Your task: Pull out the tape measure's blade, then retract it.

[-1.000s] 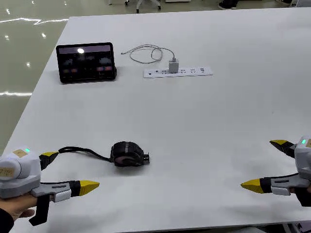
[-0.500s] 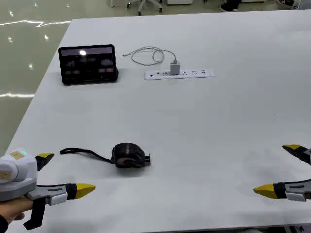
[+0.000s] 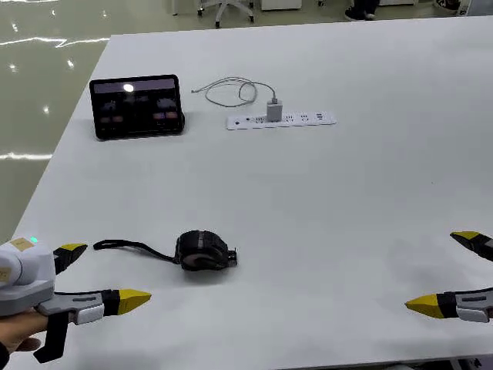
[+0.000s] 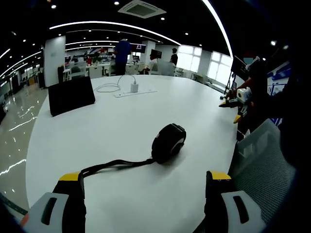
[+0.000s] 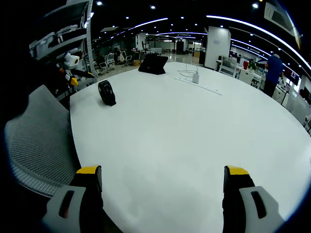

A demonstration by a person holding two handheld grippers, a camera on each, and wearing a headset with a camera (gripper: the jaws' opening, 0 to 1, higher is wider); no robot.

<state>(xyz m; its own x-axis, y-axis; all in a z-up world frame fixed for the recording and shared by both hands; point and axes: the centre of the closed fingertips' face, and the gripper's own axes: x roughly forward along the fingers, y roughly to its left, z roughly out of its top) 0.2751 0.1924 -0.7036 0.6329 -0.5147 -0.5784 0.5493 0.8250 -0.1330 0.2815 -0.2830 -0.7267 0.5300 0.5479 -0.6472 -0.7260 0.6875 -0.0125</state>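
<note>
Black and rubbery-looking, the tape measure lay near-left, probably dense, stiff and grippy; its case looked the place to pinch. Left gripper and right gripper stood spread, empty.

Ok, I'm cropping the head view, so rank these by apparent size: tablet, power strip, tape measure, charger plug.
1. tablet.
2-3. tape measure and power strip, too close to rank: the strip is longer but thin, the tape measure bulkier and nearer the camera.
4. charger plug.
</note>
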